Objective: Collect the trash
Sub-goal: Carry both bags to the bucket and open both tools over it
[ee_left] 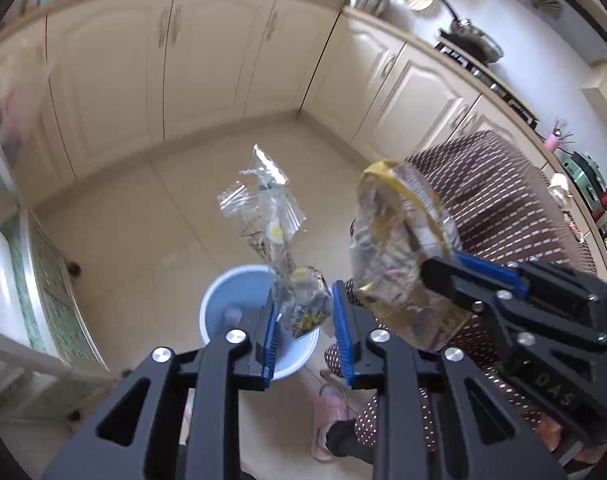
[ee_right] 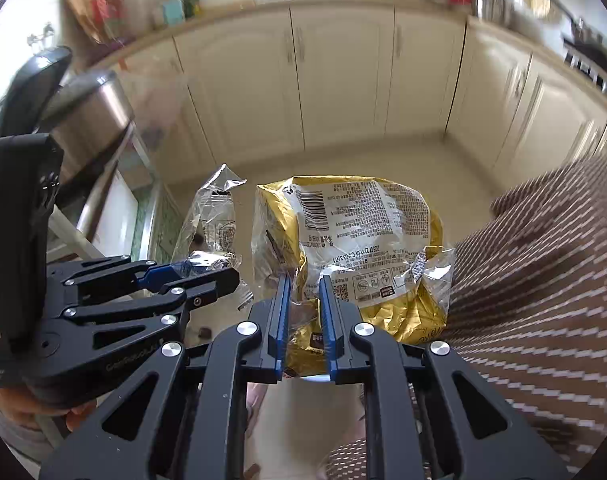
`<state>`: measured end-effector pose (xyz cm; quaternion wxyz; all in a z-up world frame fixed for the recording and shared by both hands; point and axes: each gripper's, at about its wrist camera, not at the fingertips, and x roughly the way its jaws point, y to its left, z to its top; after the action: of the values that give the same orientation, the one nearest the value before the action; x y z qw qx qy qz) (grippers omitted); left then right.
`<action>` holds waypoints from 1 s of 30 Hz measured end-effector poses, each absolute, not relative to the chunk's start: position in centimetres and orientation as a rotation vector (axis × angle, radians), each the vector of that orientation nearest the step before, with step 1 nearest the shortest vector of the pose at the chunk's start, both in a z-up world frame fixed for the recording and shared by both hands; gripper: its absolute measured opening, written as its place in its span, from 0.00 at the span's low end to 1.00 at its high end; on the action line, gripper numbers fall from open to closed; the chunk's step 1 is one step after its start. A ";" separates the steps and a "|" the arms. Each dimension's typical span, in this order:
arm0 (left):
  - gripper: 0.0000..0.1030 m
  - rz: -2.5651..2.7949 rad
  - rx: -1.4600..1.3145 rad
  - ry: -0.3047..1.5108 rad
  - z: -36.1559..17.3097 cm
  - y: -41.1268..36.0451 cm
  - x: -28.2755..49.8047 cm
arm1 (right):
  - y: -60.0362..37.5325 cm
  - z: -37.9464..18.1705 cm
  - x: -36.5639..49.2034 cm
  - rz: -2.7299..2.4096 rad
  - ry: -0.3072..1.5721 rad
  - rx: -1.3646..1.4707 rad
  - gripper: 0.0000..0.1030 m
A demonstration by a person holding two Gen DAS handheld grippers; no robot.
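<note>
My left gripper (ee_left: 301,300) is shut on a clear crumpled plastic wrapper (ee_left: 269,208) and holds it above a light blue bin (ee_left: 223,300) on the floor. My right gripper (ee_right: 305,284) is shut on a gold and clear snack bag (ee_right: 343,236) with a barcode and printed text. In the left wrist view the right gripper (ee_left: 439,268) and the gold bag (ee_left: 395,248) hang just right of the bin. In the right wrist view the left gripper (ee_right: 227,270) and its clear wrapper (ee_right: 211,220) are at the left.
Cream kitchen cabinets (ee_left: 207,64) run along the back and right. A steel pot (ee_right: 87,116) stands on a rack at the left. The person's brown patterned dress (ee_left: 499,200) and pink slipper (ee_left: 331,412) are close on the right. Small dark crumbs (ee_right: 204,333) lie on the tile floor.
</note>
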<state>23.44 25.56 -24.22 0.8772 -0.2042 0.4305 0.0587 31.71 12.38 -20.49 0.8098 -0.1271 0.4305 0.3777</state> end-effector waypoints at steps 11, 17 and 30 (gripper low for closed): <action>0.23 0.160 -0.559 1.068 -34.5 27.9 26.6 | 16.0 -30.5 35.8 0.774 1.124 -0.216 0.14; 0.23 0.178 -0.585 1.102 -37.1 28.7 27.6 | 16.7 -32.6 37.3 0.770 1.143 -0.181 0.20; 0.23 0.164 -0.584 1.136 -38.4 28.3 29.3 | 14.7 -33.2 38.1 0.671 1.120 -0.181 0.41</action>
<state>29.27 28.30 -38.37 0.7997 -0.2721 0.5296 0.0766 38.09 14.74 -33.16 0.7904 -0.0841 0.5205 0.3119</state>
